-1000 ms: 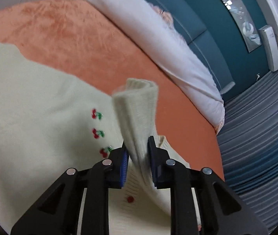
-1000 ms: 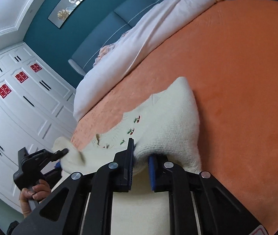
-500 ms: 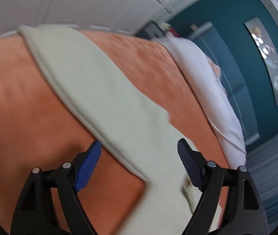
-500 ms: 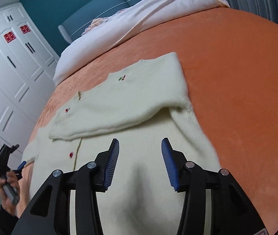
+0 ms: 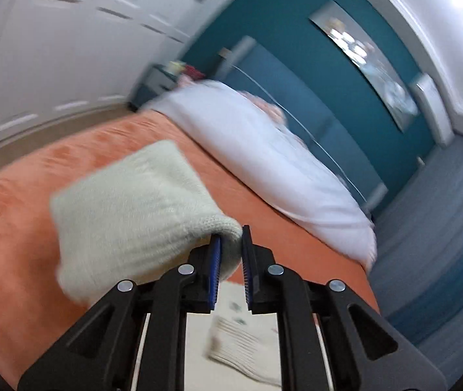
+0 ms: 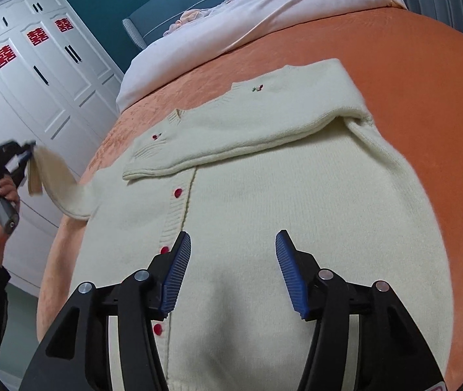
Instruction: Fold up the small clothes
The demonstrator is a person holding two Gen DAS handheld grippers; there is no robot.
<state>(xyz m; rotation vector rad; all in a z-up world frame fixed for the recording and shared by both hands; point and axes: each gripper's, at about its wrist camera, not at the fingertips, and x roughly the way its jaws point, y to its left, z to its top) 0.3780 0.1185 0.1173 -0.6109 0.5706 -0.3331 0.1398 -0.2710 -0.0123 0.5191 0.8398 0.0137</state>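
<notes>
Since the earlier frames, the left tongs (image 5: 231, 251) are now pinching the cardigan's (image 6: 264, 228) left sleeve cuff (image 5: 133, 215) and lifting it, while the right tongs (image 6: 233, 273) have just been opening and are hovering empty over its body. To fold well, the sleeve should be carried flat across the chest, matching the folded right sleeve (image 6: 247, 120). Spread on the orange bed (image 6: 427, 97), the cardigan is lying lengthwise, neck far, hem near.

A teal wall (image 5: 296, 29) is seen behind a padded blue headboard (image 6: 179, 9). White wardrobe doors (image 6: 52, 75) are marked with red emblems (image 6: 37, 37). The bed is covered by an orange blanket (image 6: 427, 75) and a pale duvet (image 5: 264, 156). Grey striped carpet (image 5: 443, 228) lies alongside.
</notes>
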